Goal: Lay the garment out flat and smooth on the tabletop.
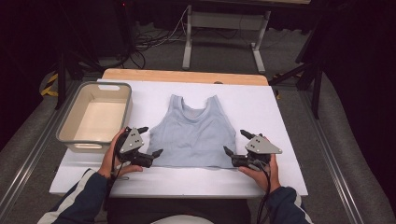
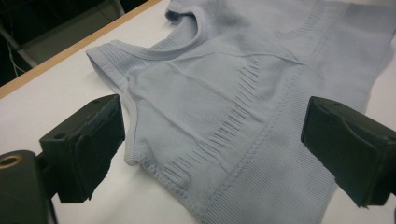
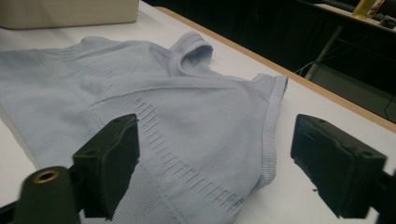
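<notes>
Nearest the person, the left gripper [image 1: 150,141] and right gripper [image 1: 235,143] hover released, jaws spread wide, at the two bottom corners of the pale blue ribbed-knit tank top [image 1: 195,133]. It lies flat on the white table [image 1: 261,107]. Left of it sits a grey plastic bin [image 1: 74,140].

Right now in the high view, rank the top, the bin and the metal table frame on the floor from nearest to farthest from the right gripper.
1. Top: flat mid-table, its hem corner just left of the right gripper.
2. Bin: far left side of the table, past the top.
3. Metal table frame: on the floor beyond the table's far edge.
</notes>
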The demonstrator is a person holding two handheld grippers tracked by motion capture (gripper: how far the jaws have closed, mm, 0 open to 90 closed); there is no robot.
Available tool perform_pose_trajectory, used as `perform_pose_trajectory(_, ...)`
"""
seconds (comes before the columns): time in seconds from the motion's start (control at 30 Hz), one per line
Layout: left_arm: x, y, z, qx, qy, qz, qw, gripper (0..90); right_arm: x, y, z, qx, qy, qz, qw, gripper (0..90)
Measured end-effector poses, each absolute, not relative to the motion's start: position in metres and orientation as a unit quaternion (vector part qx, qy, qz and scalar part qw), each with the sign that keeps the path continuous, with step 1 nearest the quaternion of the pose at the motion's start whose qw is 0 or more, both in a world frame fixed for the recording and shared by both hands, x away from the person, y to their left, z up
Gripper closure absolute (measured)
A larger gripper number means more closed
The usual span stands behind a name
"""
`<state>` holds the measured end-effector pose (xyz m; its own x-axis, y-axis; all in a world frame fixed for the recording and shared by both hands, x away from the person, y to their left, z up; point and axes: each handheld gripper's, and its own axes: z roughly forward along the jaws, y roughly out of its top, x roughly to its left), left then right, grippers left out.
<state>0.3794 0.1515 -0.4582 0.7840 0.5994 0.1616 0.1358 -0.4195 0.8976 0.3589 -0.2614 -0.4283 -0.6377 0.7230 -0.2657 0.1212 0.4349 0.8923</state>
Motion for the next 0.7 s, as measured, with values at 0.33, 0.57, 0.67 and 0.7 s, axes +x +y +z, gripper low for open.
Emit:
perform_pose_trajectory(0.33,0.368,0.167,-0.466,0.802,0.226,0.216,0.509,6.5,0.351,-0.267,-0.429,0.276,0.776,0.461,0.331,13.3)
perform_pose_trajectory(0.57,0.362,0.174,-0.471,0.8,0.238,0.215,0.507,6.1,0.349,-0.268,-0.436,0.274,0.785,0.451,0.325,14.1)
perform_pose_trajectory(0.67,0.361,0.176,-0.471,0.798,0.241,0.216,0.508,6.2,0.349,-0.268,-0.436,0.273,0.786,0.451,0.325,14.4)
perform_pose_trajectory(0.7,0.361,0.176,-0.471,0.798,0.24,0.217,0.508,6.2,0.35,-0.269,-0.436,0.273,0.786,0.452,0.324,14.5)
